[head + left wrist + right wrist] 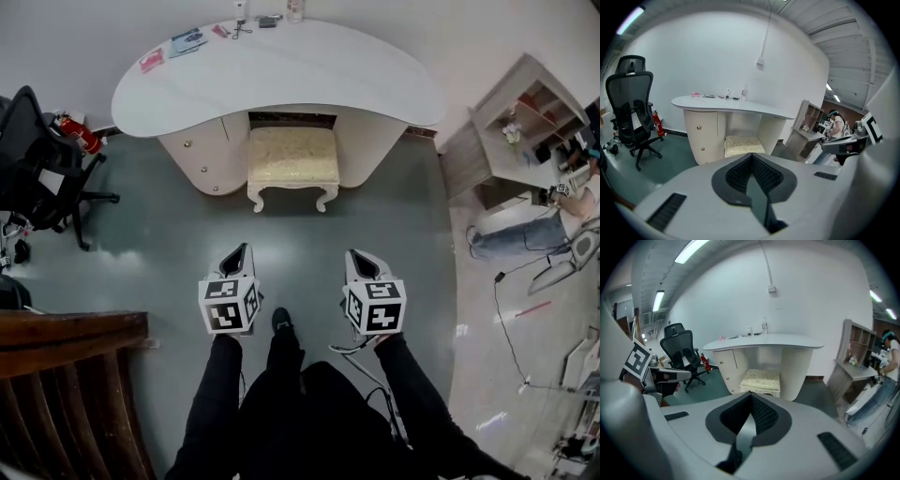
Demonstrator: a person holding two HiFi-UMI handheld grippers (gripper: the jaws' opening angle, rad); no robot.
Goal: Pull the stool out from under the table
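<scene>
A cream stool with a pale speckled cushion and curled white legs sits partly tucked in the knee gap of a white curved vanity table. The left gripper view shows the stool ahead beneath the table. So does the right gripper view, with the stool under the table. My left gripper and right gripper hover side by side over the floor, well short of the stool. Both are shut and hold nothing.
A black office chair and a red fire extinguisher stand left of the table. A wooden shelf desk with a person is at the right. Dark wooden furniture is at near left. Small items lie on the tabletop.
</scene>
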